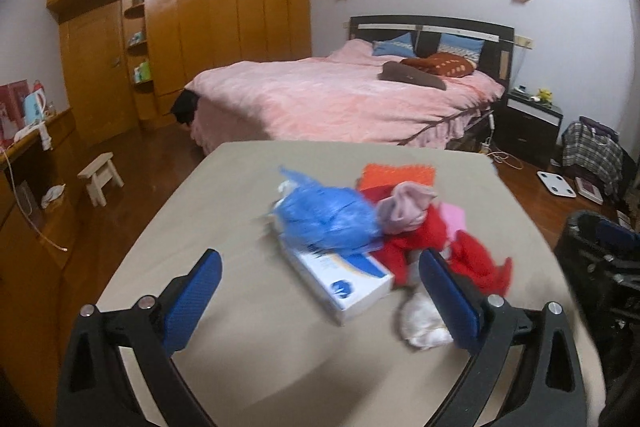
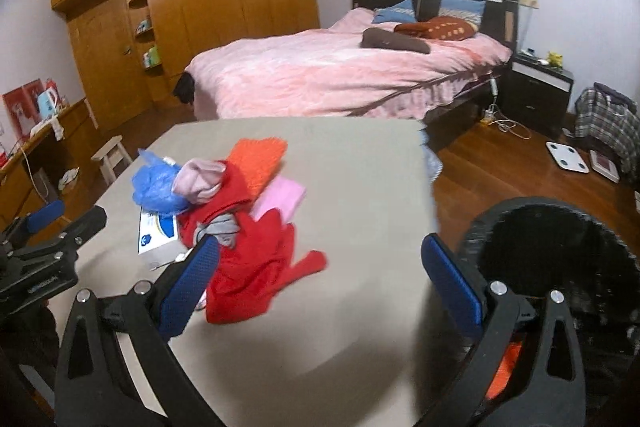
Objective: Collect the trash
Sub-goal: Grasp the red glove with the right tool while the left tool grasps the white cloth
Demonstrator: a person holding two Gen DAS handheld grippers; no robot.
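Observation:
A pile lies on the beige table [image 1: 248, 307]: a crumpled blue plastic bag [image 1: 326, 217], a white and blue box [image 1: 344, 281] under it, red cloth [image 1: 420, 247], a pinkish cloth wad [image 1: 404, 207], an orange mat [image 1: 396, 175] and a white crumpled wad [image 1: 424, 323]. My left gripper [image 1: 320, 287] is open above the near table, the box between its fingers' line, the white wad by its right finger. My right gripper [image 2: 320, 275] is open over the red cloth [image 2: 252, 267]. A black bin [image 2: 560, 259] stands right of the table.
A pink bed [image 1: 340, 99] stands behind the table, a wooden wardrobe [image 1: 200, 7] at back left, a small stool [image 1: 100, 179] on the left floor. A nightstand [image 1: 532, 123], a scale [image 1: 556, 185] and a plaid bag [image 1: 592, 151] are on the right.

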